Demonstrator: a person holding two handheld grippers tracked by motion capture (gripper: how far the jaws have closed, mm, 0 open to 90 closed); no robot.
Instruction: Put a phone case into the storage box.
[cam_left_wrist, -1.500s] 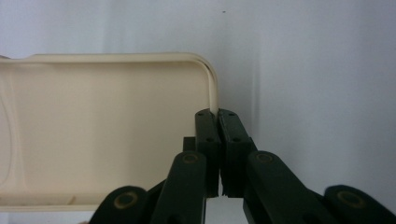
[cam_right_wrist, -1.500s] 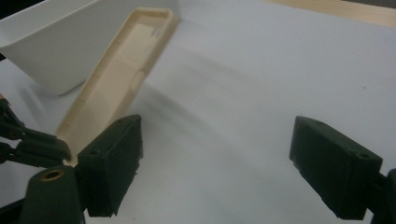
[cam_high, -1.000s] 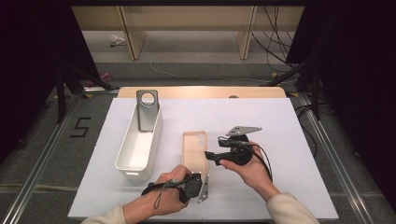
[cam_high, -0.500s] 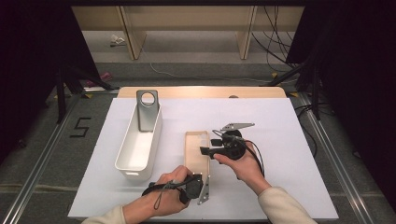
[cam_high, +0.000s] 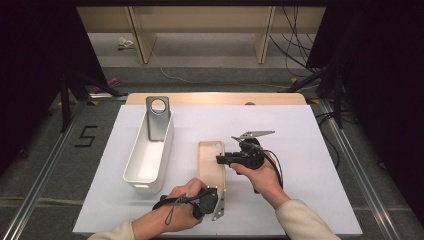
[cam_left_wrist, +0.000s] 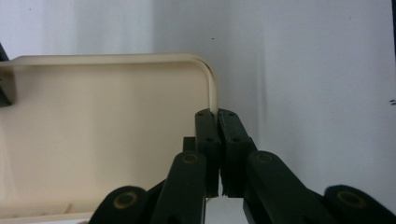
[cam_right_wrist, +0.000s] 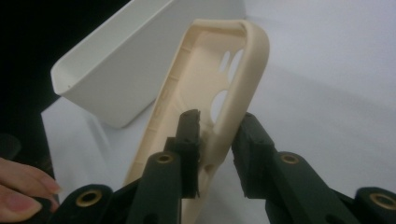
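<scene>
You see a cream phone case (cam_right_wrist: 243, 60) of matt, smooth, soft-looking plastic. The white bin (cam_high: 150, 155) looks like smooth, faintly glossy plastic, its upright plate (cam_high: 158, 120) dull grey metal, on a matt white table (cam_high: 300, 130)

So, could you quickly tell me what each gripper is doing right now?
Left gripper: shut on the rim of the beige phone case.
Right gripper: jaws have just been closing astride the case's side wall, not yet pressing on it.

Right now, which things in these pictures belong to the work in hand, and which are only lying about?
In use: cream soft-plastic phone case, left claw shut on its rim, right claw closing around its side.
Lying about: white oblong plastic bin, grey metal plate with round hole.
</scene>
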